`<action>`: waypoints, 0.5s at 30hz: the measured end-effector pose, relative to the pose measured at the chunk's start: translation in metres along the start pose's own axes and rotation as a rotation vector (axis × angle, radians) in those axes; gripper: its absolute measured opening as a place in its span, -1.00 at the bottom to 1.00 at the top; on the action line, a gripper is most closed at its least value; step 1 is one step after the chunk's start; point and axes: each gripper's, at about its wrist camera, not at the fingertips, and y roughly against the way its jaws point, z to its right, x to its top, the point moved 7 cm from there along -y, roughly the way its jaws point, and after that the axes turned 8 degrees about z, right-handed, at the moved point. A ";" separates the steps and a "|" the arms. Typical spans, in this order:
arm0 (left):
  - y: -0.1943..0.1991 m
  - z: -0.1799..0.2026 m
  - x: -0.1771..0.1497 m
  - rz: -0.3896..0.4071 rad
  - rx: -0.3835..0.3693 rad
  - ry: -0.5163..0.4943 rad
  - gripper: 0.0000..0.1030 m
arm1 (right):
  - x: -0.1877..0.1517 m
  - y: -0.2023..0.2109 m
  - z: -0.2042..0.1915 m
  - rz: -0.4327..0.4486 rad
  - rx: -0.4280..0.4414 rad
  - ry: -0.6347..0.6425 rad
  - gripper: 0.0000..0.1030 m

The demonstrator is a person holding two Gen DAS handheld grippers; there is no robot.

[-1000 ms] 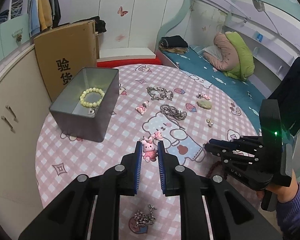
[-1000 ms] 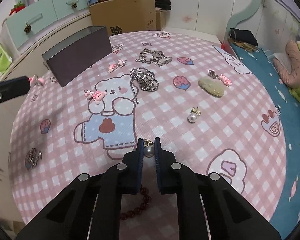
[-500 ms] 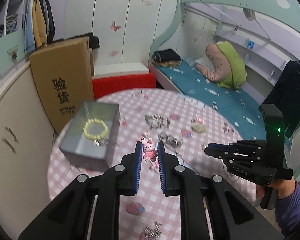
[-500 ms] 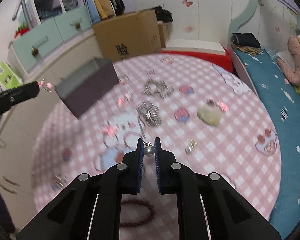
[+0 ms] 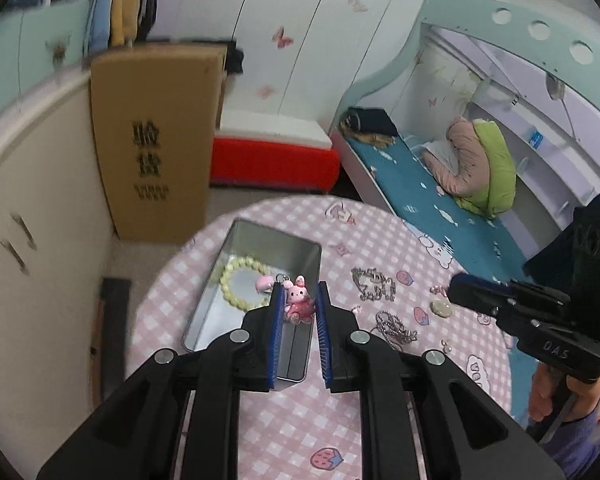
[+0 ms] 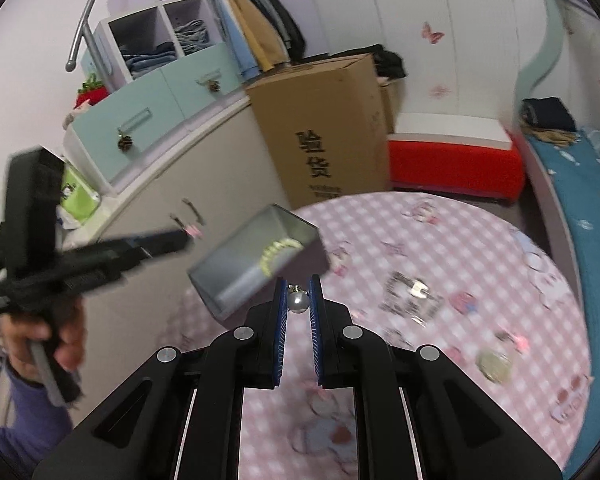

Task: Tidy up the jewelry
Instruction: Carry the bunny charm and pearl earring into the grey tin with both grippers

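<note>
The left gripper (image 5: 298, 307) holds a pink rabbit charm (image 5: 298, 303) between narrowed jaws above the open grey metal tin (image 5: 300, 254) near the worktop's left edge. The right gripper (image 6: 298, 302), jaws clamping a silver pearl earring (image 6: 298, 302), is beside that tin. Depositing is in hand; next, release over the tin.

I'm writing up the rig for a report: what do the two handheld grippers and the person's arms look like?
Both grippers, left gripper and right gripper, are matte black linkages with silver pivot screws and blue ribbed pads. The right gripper's body carries white lettering. The bare hand wears a purple sleeve. No cables show.
</note>
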 end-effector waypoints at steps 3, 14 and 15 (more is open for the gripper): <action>-0.020 -0.012 -0.007 -0.052 0.000 0.032 -0.72 | 0.008 -0.020 -0.011 -0.023 0.015 0.003 -0.77; -0.053 -0.030 -0.020 -0.124 0.025 0.056 -0.71 | 0.009 -0.084 -0.031 -0.124 0.037 -0.014 -0.77; -0.054 -0.032 -0.020 -0.128 0.031 0.060 -0.71 | 0.008 -0.088 -0.031 -0.131 0.039 -0.020 -0.77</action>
